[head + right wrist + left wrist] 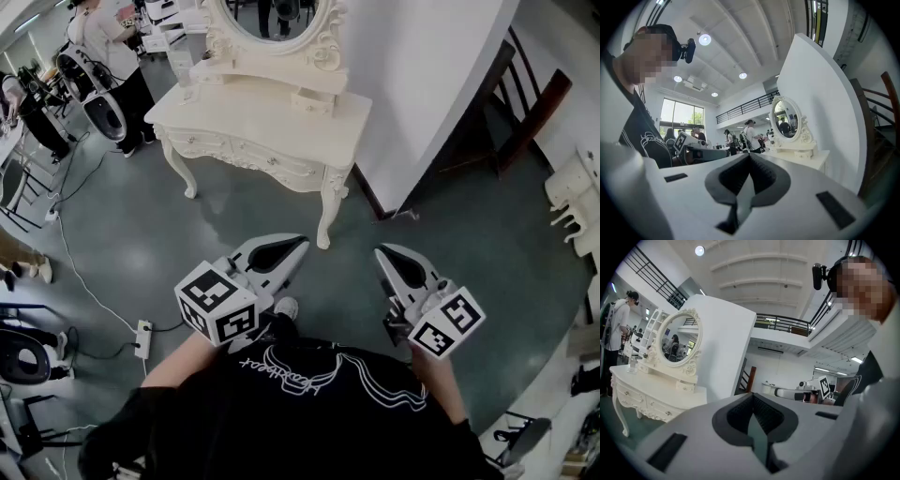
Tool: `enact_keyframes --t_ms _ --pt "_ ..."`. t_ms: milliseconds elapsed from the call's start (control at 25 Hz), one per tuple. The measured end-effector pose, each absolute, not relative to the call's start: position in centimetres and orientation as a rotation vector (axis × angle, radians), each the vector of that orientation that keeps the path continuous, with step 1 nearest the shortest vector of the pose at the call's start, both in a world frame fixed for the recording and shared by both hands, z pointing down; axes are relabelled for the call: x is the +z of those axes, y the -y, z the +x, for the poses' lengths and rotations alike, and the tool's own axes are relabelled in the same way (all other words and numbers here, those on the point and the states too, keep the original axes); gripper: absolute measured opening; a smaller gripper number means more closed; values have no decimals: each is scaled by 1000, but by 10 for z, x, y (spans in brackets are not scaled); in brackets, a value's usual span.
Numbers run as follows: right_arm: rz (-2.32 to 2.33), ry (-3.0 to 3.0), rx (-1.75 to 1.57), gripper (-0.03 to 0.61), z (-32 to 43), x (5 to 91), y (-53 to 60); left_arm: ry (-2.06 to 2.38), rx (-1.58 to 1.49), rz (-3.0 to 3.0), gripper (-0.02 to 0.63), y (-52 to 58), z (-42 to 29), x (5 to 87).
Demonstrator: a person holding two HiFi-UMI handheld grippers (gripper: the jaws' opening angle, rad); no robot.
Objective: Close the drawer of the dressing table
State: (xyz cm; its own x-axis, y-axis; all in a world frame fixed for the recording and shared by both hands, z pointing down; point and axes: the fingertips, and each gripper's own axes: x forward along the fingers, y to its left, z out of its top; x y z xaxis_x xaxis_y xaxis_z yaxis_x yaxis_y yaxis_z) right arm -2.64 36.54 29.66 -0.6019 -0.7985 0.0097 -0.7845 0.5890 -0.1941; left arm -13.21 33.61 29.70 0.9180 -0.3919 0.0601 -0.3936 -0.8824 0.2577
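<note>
With the left tool (287, 247) and right tool (388, 255) both clenched empty, well short of the desk (234, 105) whose small top drawer (312, 102) seems ajar, an off-centre shove might jam it crooked.

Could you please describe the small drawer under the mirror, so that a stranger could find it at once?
Against the white wall stands a cream dressing table with an oval mirror. At the mirror's base, on its right side in the head view, sits a small drawer. Unlike the flush drawers in the table's front, it sticks out over the tabletop.
</note>
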Motion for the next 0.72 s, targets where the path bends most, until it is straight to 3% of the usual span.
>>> enact_keyframes --t_ms 560,640,720 --pt "-1416 -2730 -307 5 -13 306 -367 662 6 2835 12 -331 -133 298" --pt "-1421 -2728 -310 3 -10 307 -365 678 31 2837 97 -325 -133 301" --pt "-1423 -2723 -308 3 -8 306 -361 696 47 2838 141 -317 -133 303"
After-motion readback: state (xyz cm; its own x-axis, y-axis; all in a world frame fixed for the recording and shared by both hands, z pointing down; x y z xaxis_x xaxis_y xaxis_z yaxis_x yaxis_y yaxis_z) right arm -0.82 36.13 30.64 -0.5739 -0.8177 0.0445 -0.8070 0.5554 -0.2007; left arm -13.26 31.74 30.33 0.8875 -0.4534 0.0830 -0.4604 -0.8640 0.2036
